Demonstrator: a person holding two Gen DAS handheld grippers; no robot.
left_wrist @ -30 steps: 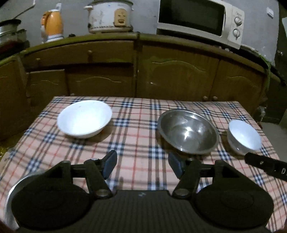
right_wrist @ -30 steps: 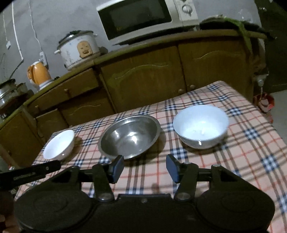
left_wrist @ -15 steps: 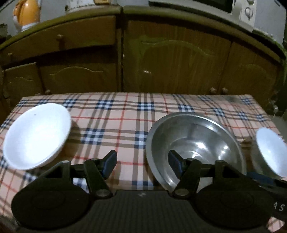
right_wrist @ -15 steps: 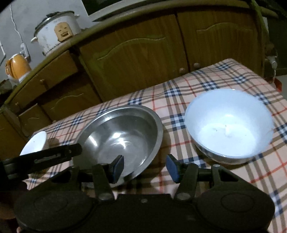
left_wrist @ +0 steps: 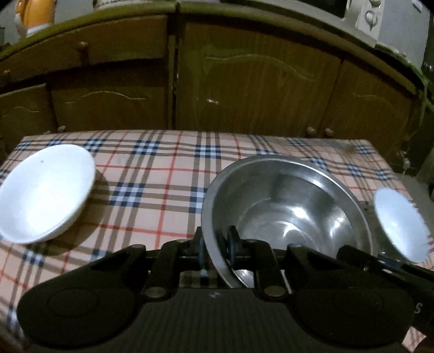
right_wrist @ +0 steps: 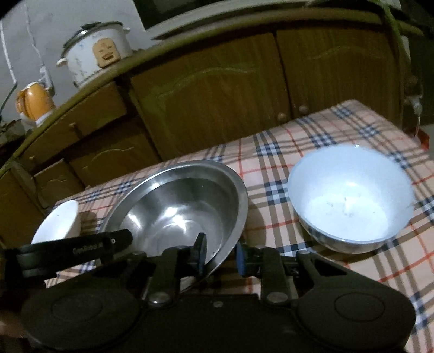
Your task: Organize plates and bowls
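A steel bowl [left_wrist: 287, 206] stands in the middle of the plaid tablecloth [left_wrist: 162, 173]. My left gripper [left_wrist: 215, 248] is shut on its near left rim. My right gripper [right_wrist: 221, 254] straddles the bowl's [right_wrist: 179, 209] near right rim, one finger inside and one outside, narrowed around it with a small gap. A wide white bowl [left_wrist: 43, 190] sits to the left; in the right wrist view [right_wrist: 58, 224] it shows partly behind the other gripper. A deeper white bowl [right_wrist: 350, 198] sits to the right, also at the right edge of the left wrist view [left_wrist: 398, 228].
Brown wooden cabinets [left_wrist: 244, 81] stand right behind the table. On their top are a white rice cooker [right_wrist: 97, 51], an orange kettle [right_wrist: 34, 103] and a microwave [left_wrist: 366, 13]. The table's right edge [right_wrist: 407, 130] drops off beside the deeper white bowl.
Both grippers moved forward and down onto the steel bowl. The left jaws closed on its rim; the right jaws narrowed around the opposite near rim.
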